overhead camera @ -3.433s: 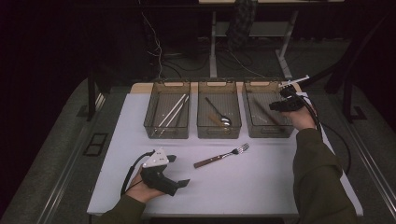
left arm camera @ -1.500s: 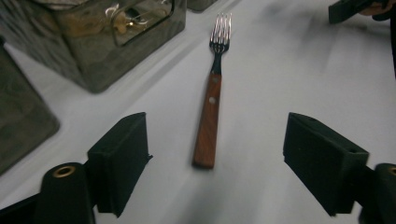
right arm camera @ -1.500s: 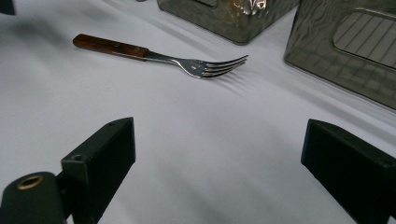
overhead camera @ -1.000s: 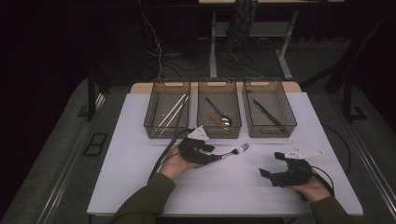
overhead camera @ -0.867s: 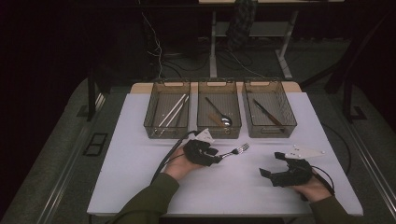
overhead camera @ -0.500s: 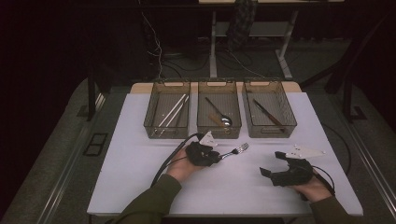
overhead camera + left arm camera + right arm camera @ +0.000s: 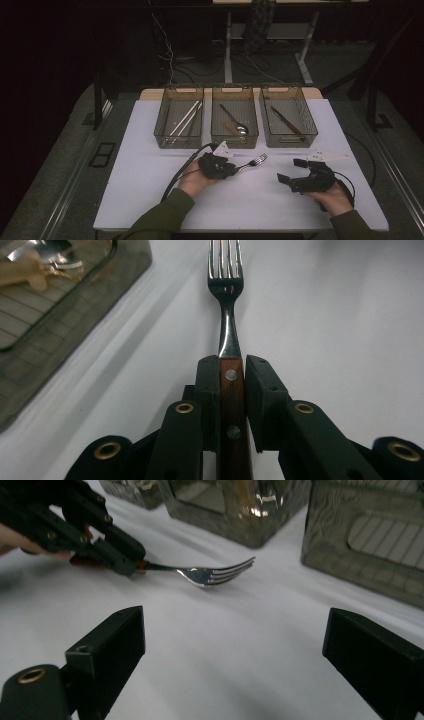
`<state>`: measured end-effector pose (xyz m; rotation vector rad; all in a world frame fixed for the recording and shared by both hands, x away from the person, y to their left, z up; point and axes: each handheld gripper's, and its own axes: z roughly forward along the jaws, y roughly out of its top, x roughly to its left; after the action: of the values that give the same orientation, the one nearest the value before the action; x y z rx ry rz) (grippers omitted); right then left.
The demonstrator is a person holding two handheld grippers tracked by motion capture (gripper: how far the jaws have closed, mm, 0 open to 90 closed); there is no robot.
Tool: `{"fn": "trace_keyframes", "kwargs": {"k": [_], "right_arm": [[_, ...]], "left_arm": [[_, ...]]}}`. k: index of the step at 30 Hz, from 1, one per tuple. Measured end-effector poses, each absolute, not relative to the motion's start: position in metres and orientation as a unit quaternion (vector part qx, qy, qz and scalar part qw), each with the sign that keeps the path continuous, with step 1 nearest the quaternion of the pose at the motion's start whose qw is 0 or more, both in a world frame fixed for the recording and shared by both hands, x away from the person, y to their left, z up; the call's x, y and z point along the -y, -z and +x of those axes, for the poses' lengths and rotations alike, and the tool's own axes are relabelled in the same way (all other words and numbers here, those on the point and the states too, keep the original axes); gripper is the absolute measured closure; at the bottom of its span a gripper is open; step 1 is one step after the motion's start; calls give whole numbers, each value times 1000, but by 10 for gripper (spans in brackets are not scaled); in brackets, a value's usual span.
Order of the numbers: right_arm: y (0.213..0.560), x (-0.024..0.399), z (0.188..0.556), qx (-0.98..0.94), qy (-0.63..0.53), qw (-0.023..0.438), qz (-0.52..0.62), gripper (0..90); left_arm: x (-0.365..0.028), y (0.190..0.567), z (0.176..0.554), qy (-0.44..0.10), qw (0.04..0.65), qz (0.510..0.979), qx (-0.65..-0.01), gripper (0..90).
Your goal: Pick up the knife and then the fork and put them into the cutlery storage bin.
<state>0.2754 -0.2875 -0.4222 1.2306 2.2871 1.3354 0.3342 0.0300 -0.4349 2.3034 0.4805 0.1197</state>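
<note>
Left bin (image 7: 178, 125): leftmost of three clear bins, far side of the fork; holds pale chopsticks (image 7: 186, 118).
Left gripper (image 7: 227, 168): just left of the fork's tines, low over the table; jaws have just been closing and are now clamped on the fork's wooden handle, one pad on each flank, as the left gripper view shows (image 7: 231, 377).
Fork (image 7: 254, 161): on the white table (image 7: 150, 190), on the near side of the middle bin, tines pointing right and away; handle inside the left jaws, metal neck and tines jutting out free.
Middle bin (image 7: 234, 123): straight beyond the fork; holds a spoon (image 7: 236, 123).
Right bin (image 7: 288, 123): beyond and right of the fork; holds a dark-handled knife (image 7: 286, 121).
Right gripper (image 7: 290, 172): well right of the fork, near the table; jaws spread wide, nothing between them (image 7: 235, 650).
Risk, pivot: the grip sits near the handle's front end with a long head ahead of it; a quick lift could let the fork swing nose-down between the pads.
Risk, slip: smooth wood against narrow pads; a loose clamp could drop the fork back on the table.
Risk, rim strike: the tines lead toward the bins; a low carry could catch a bin wall and knock the fork askew.
Risk, wrong bin: no bin shows a fork, so the choice is unclear; a misdrop mixes the sets.
Risk, cable: the left gripper's cable (image 7: 187, 162) loops beside the hand and could drag.
</note>
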Motion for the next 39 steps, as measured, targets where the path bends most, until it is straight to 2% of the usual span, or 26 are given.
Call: {"fn": "trace_keyframes", "kwargs": {"k": [3, 5, 11, 21, 33, 39], "right_arm": [[417, 282, 279, -770, -472, 98, 418, 95], [416, 277, 282, -769, -480, 91, 412, 187], [414, 264, 297, -750, -506, 70, 420, 248], [417, 238, 325, -728, -538, 25, 424, 420], [421, 233, 328, -721, -552, -15, 419, 601], [420, 236, 328, -713, -560, -17, 421, 711]], "left_arm": [[-32, 428, 328, -51, 389, 900, -189, 767], [-35, 423, 324, -53, 392, 898, -191, 767], [-46, 410, 310, -67, 402, 893, -191, 767], [-55, 399, 302, -78, 425, 880, -198, 766], [-53, 396, 301, -83, 436, 874, -196, 766], [-52, 397, 301, -81, 440, 873, -194, 766]]}}
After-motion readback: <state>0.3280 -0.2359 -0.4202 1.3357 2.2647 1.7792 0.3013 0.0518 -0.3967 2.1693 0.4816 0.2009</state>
